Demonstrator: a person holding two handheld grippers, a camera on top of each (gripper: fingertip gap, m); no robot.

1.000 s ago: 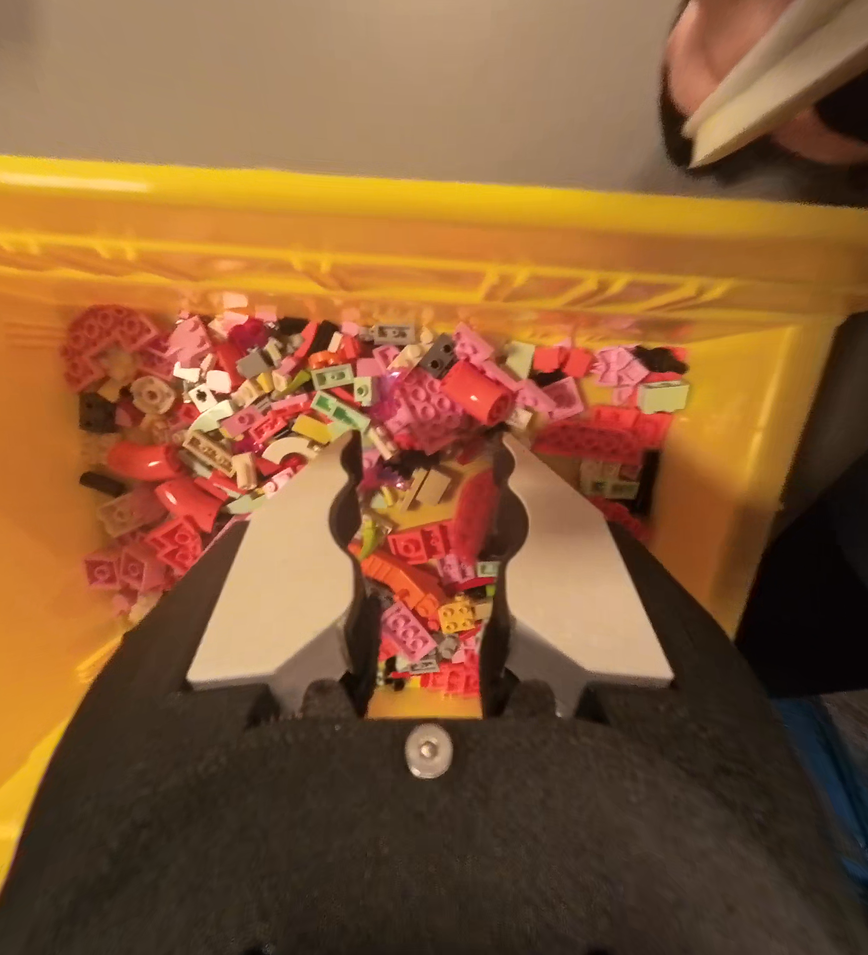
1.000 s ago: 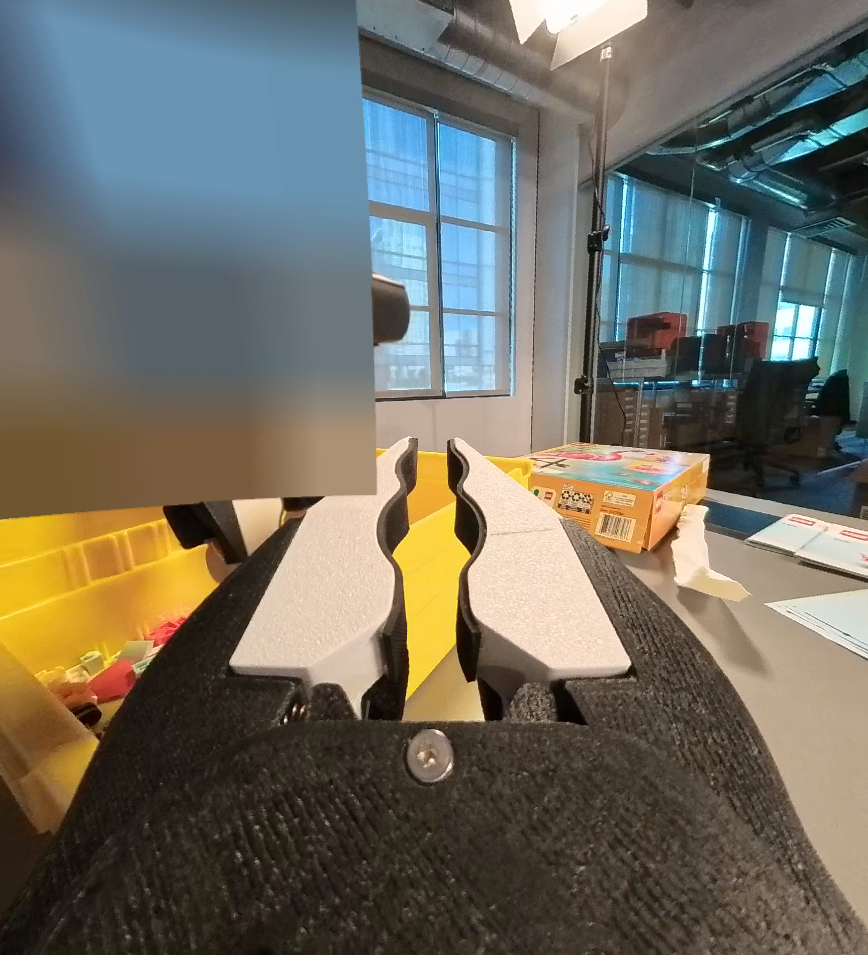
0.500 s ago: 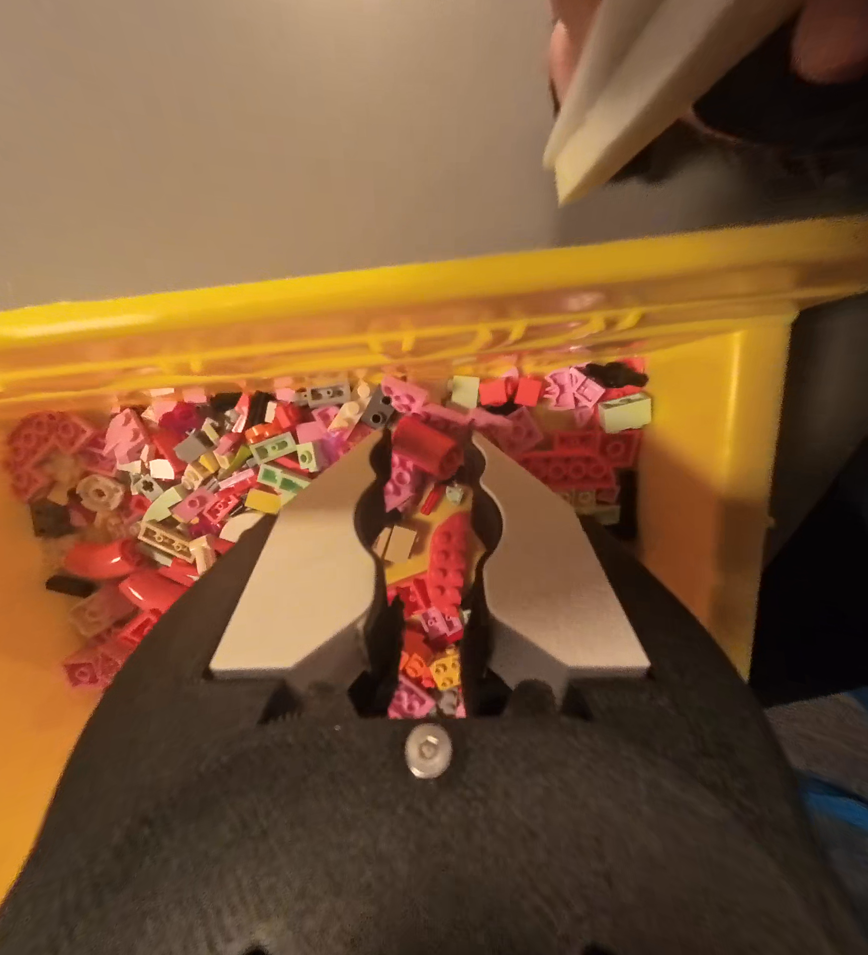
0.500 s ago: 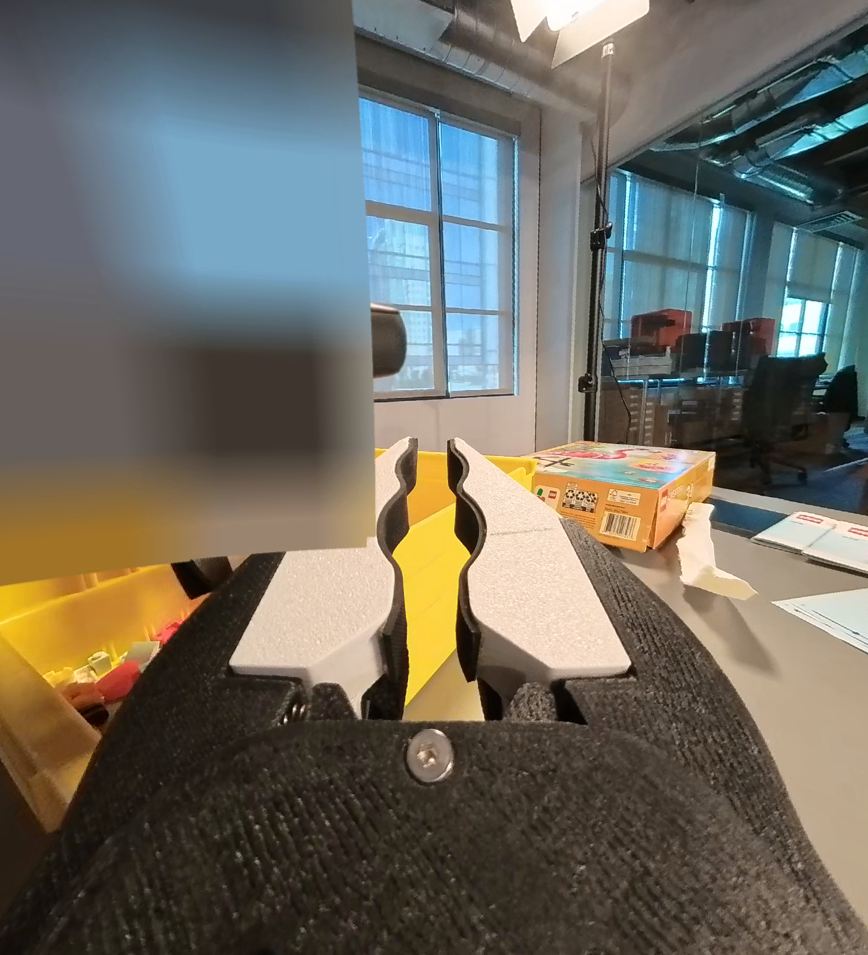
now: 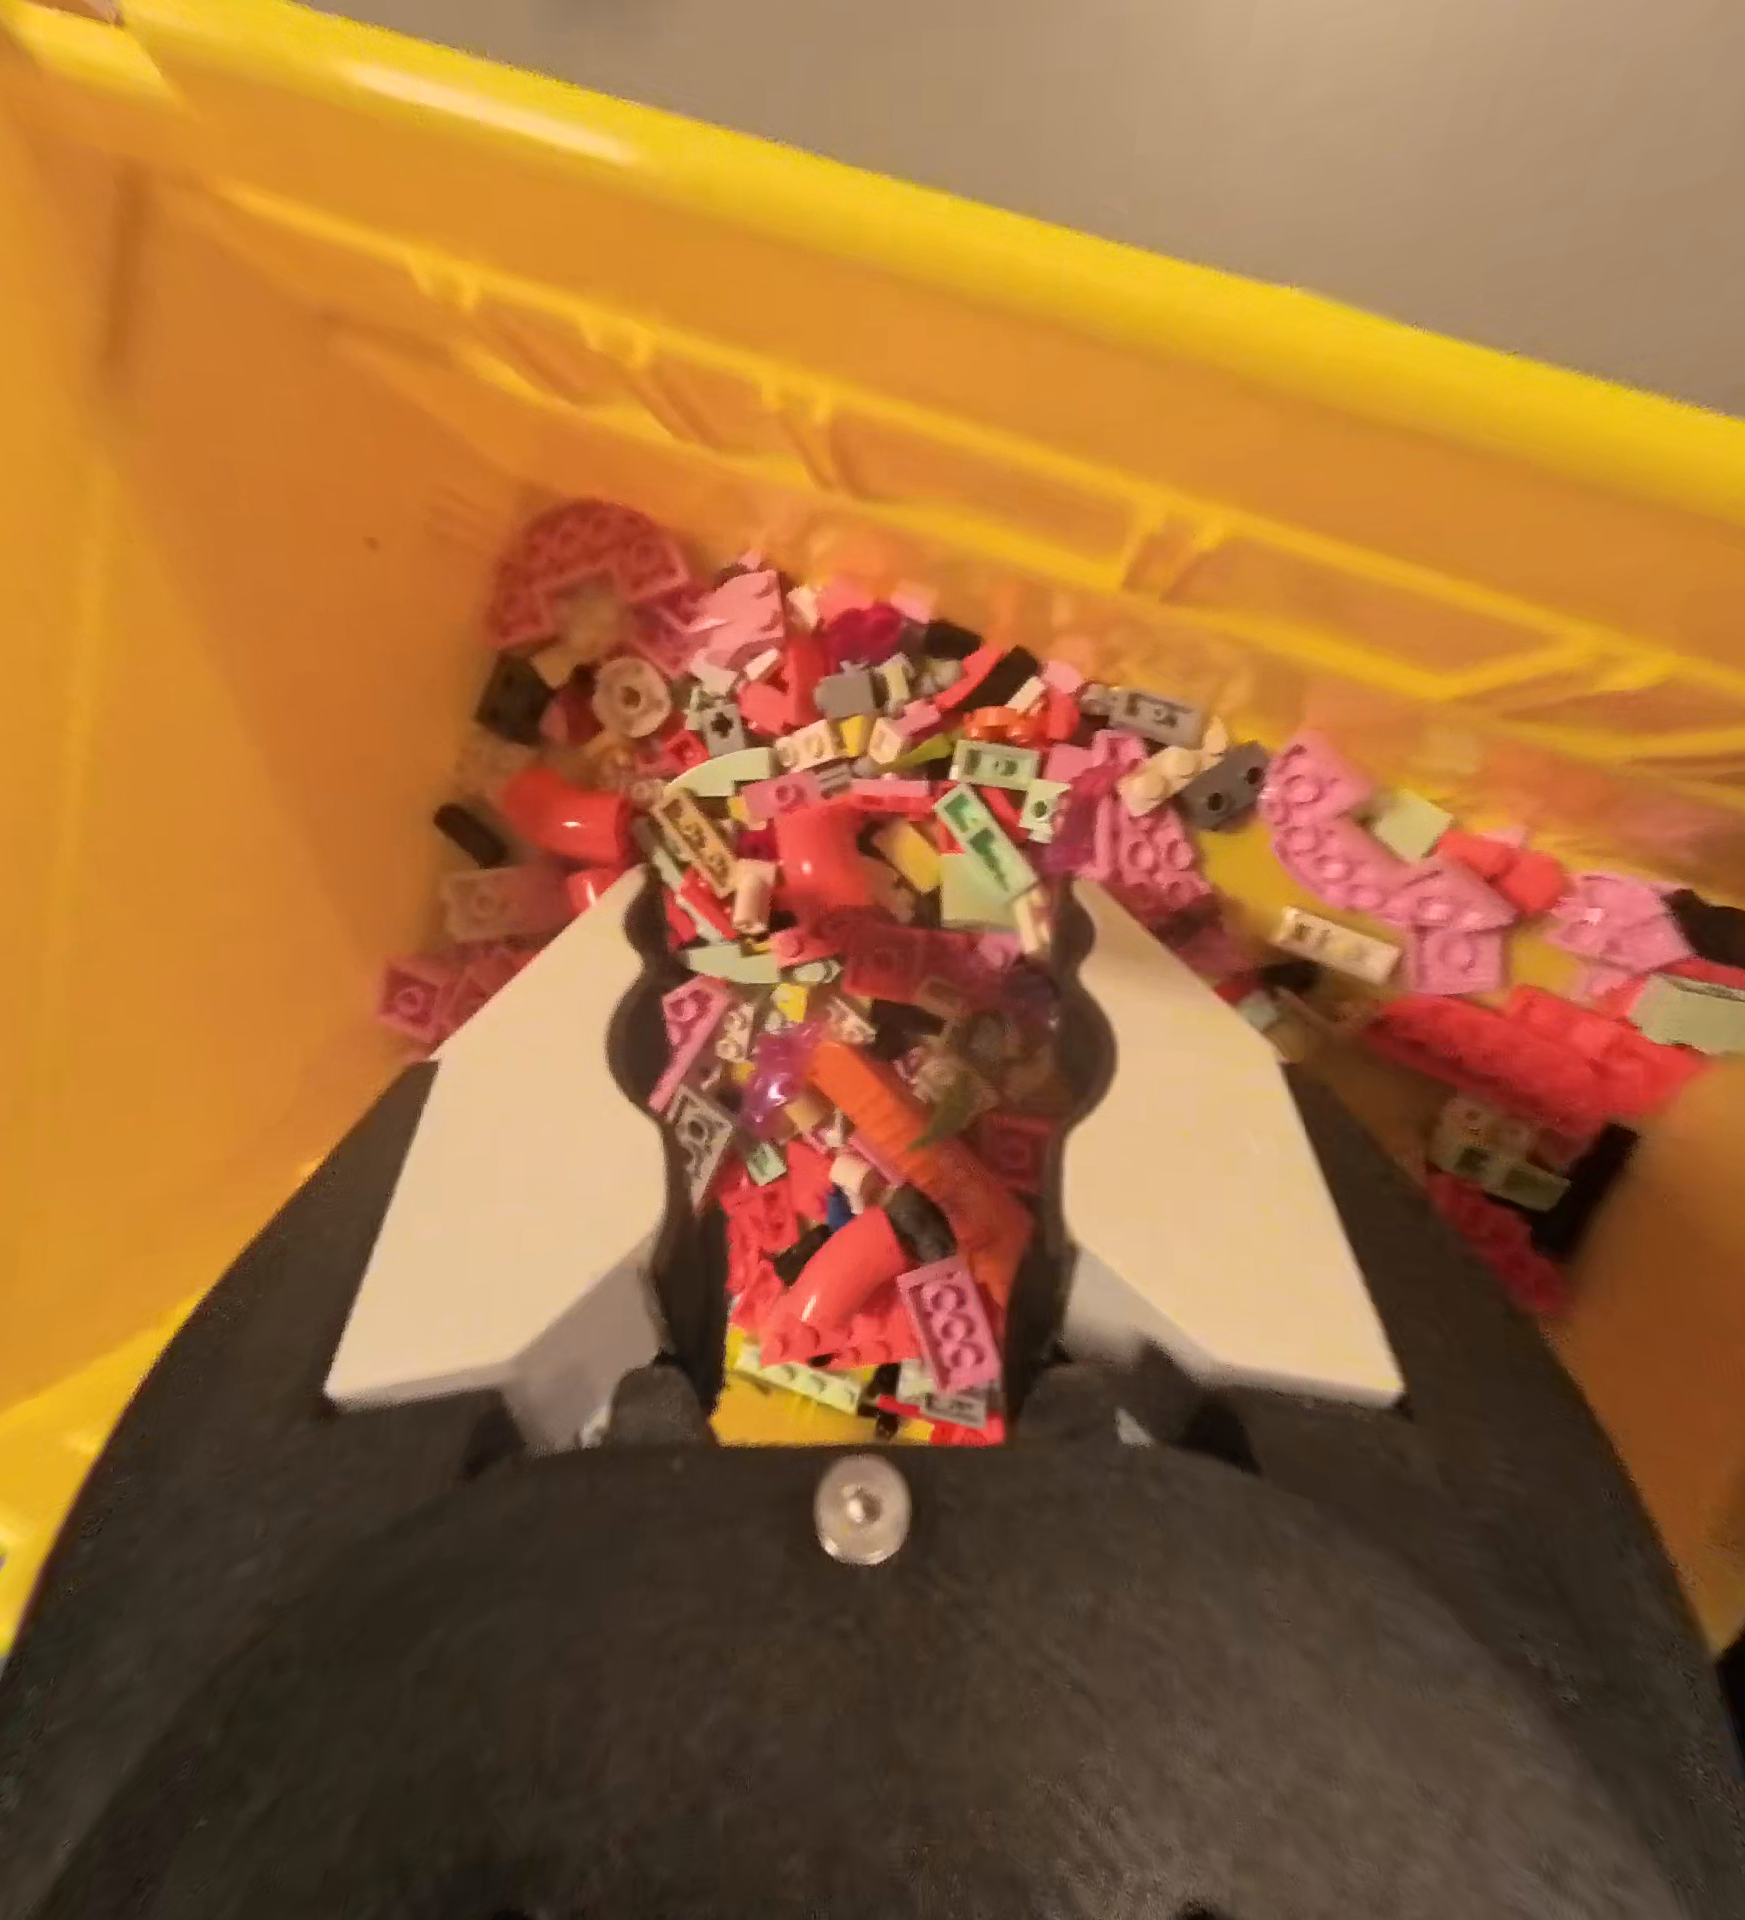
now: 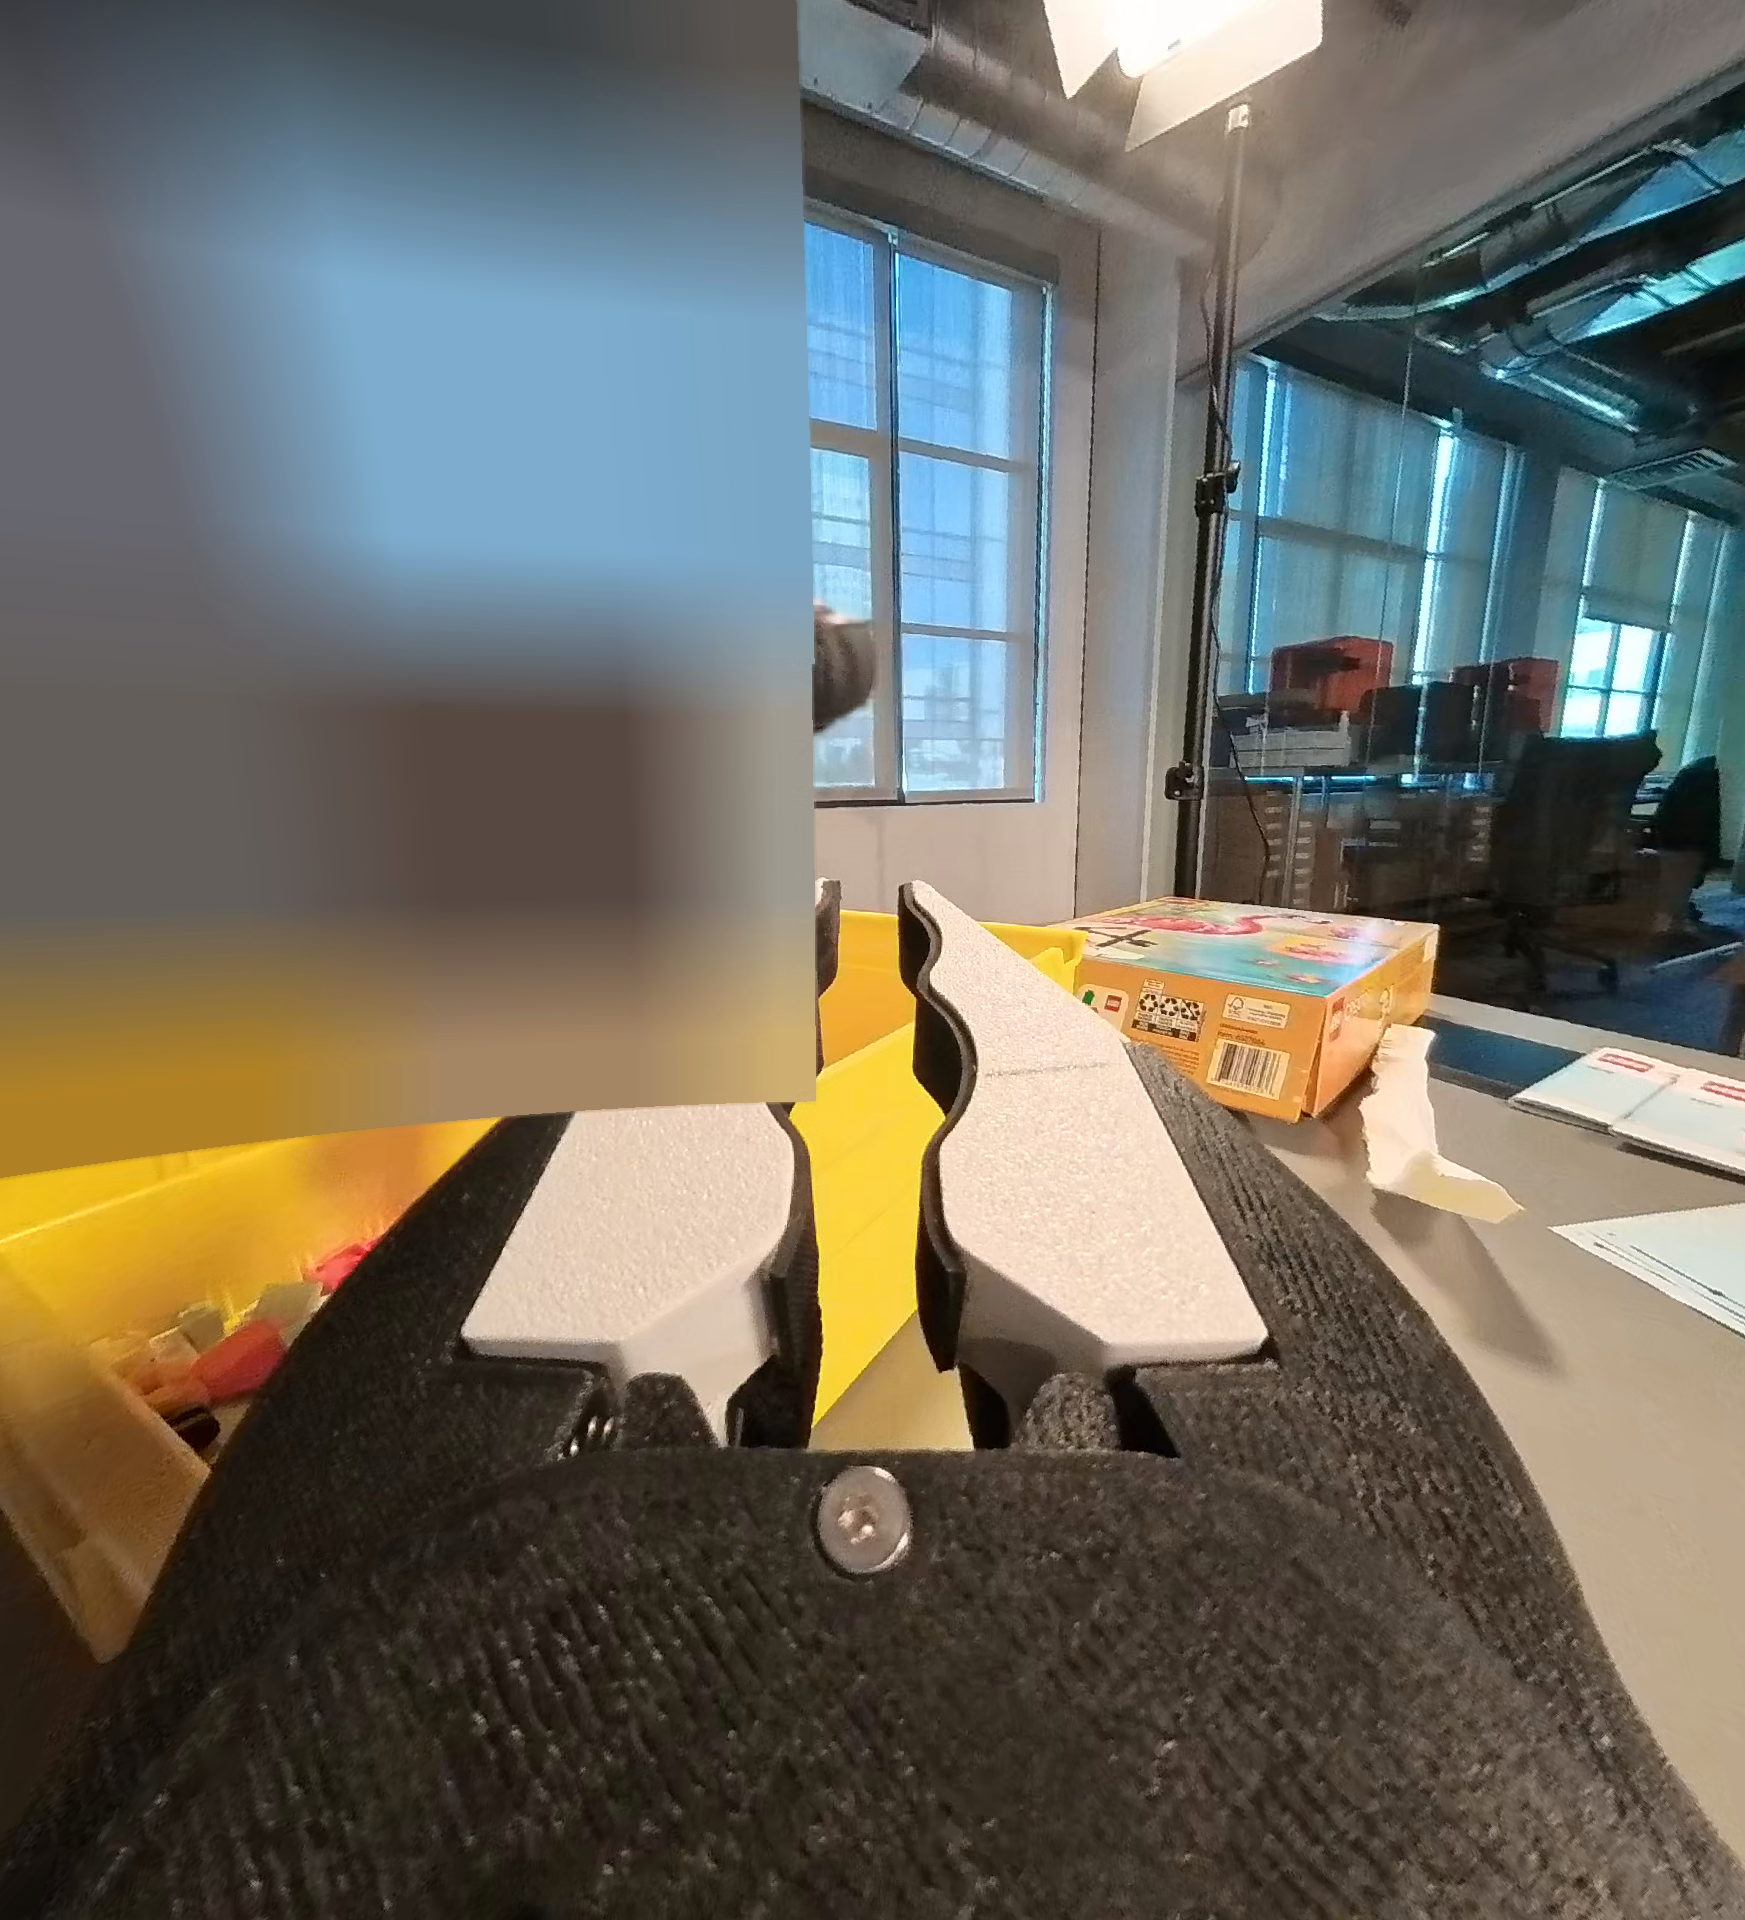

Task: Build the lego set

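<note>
The left gripper (image 5: 852,914) points down into a yellow bin (image 5: 224,520), its 2 white fingers (image 5: 525,1122) spread wide above a heap of small toy bricks (image 5: 847,831) lying on the bin floor. Nothing is pinched between the pads; the pink, red, mint and grey pieces seen through the gap lie loose in the pile below. A red curved piece (image 5: 816,862) sits near the tips, an orange piece (image 5: 878,1101) lies farther back between the fingers, and flat pink plates (image 5: 1367,862) spread off to the right along the bin floor. The view is somewhat blurred, so whether the tips touch the heap cannot be told. The right gripper (image 6: 863,914) is held up level beside the same yellow bin (image 6: 868,1143), over a grey table (image 6: 1626,1455). Its fingers (image 6: 1055,1195) stand close together with a narrow slot between them and nothing in it. Beyond it on the table lie an orange cardboard box (image 6: 1263,997), a crumpled white paper scrap (image 6: 1408,1132) and printed booklets (image 6: 1699,1112).
</note>
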